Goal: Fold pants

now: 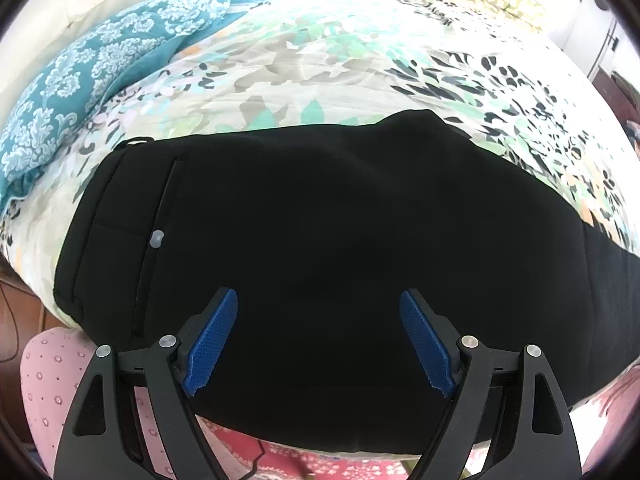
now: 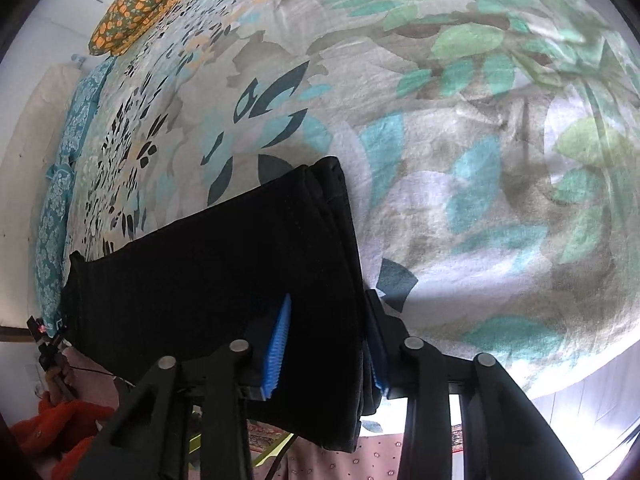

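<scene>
Pants point(image 1: 320, 240), black, lie spread across the floral bedsheet point(image 1: 320, 64), filling the middle and lower part of the left wrist view. A pocket seam with a small grey button point(image 1: 157, 239) shows at centre left. The left claw point(image 1: 318, 340) hangs over the dark cloth at the bottom of the frame, its blue pads point(image 1: 212, 340) set wide apart and holding nothing. In the right wrist view the pants point(image 2: 208, 280) run from the left edge to the lower centre, their hem end reaching up to mid-frame. The right claw point(image 2: 328, 352) has its pads on either side of that end's right-hand edge, closed on the cloth. A teal patterned pillow point(image 1: 80, 80) sits in the upper left of the left view, an orange-flowered pillow point(image 2: 136, 8) in the upper left of the right view.
</scene>
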`<state>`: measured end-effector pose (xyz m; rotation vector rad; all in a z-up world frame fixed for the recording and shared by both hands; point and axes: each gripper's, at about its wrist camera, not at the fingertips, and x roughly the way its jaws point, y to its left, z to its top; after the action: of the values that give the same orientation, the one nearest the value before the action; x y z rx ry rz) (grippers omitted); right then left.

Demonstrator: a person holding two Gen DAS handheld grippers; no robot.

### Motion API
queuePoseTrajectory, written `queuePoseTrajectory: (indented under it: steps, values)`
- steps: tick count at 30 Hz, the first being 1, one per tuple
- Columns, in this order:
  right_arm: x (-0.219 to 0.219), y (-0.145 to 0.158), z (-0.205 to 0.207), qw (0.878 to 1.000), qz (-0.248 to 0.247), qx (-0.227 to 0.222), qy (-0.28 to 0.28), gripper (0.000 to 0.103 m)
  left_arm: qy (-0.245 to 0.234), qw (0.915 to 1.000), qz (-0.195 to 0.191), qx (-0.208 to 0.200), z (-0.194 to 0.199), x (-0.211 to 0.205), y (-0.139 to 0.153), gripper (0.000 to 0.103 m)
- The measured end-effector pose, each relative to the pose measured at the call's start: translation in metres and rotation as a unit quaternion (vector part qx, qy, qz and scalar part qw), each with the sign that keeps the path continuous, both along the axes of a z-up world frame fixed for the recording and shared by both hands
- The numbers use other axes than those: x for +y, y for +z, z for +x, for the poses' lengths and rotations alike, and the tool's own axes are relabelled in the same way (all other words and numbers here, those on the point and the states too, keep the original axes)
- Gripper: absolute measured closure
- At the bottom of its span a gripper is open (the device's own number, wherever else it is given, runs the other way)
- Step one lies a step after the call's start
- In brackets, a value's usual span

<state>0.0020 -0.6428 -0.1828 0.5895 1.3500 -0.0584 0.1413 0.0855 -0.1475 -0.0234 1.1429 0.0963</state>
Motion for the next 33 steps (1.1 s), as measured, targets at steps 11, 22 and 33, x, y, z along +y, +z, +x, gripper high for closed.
queuePoseTrajectory:
  steps: [11,22,33]
  values:
    - [0.023,0.038,-0.021,0.978,0.149,-0.131,-0.067,0.088,0.024,0.9994,-0.025,0.000,0.001,0.012,0.000,0.018]
    - [0.216,0.051,0.038,0.898,0.372,-0.234,-0.027,0.088,0.015,0.9989,-0.043,-0.005,0.004,0.009,-0.004,0.018]
    - [0.509,0.025,0.118,0.952,0.168,-0.167,0.195,0.074,0.000,0.9984,-0.053,-0.020,-0.001,0.013,0.001,0.018]
